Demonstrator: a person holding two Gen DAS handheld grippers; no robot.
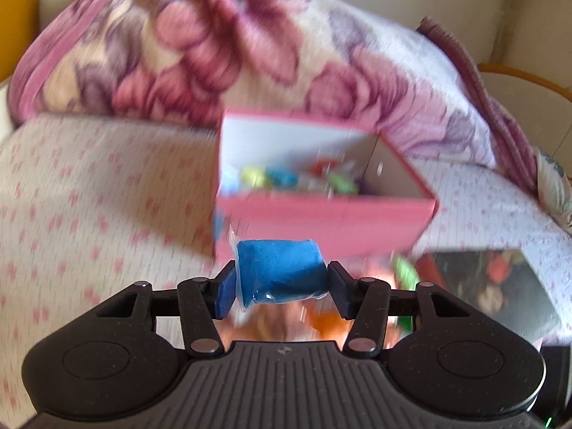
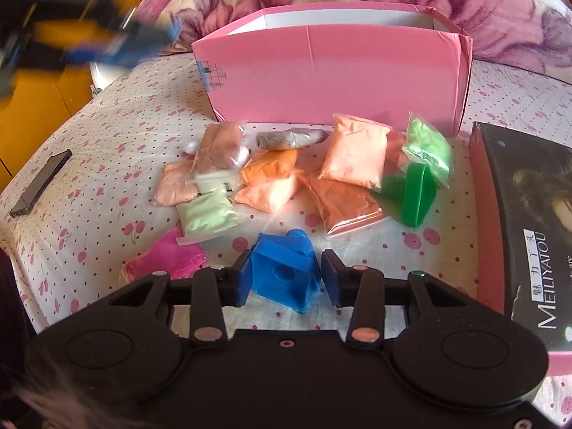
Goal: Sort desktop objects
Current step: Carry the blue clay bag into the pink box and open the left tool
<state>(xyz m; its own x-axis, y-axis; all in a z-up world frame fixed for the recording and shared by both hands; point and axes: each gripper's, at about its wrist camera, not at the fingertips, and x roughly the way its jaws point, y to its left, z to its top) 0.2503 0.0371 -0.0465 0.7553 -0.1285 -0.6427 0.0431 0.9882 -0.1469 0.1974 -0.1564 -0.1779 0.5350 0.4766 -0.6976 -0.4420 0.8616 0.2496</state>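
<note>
My left gripper (image 1: 281,287) is shut on a blue clay bag (image 1: 280,272) and holds it in the air in front of the open pink box (image 1: 321,214), which holds several coloured items. The view is blurred by motion. My right gripper (image 2: 284,280) has its fingers around a blue plastic mould (image 2: 282,271) lying on the bedsheet; the pads stand close on both sides. Beyond it lies a pile of clay bags (image 2: 271,178) in orange, peach, light green and pink, with a green plastic mould (image 2: 414,196). The pink box (image 2: 332,71) stands behind the pile. The left gripper (image 2: 118,46) shows blurred at the upper left.
A black box lid marked MEILIYATOU (image 2: 529,221) lies at the right. A dark phone (image 2: 41,182) lies at the left on the dotted sheet. A floral blanket (image 1: 214,35) is heaped behind the box. A yellow cabinet (image 2: 43,107) stands at the far left.
</note>
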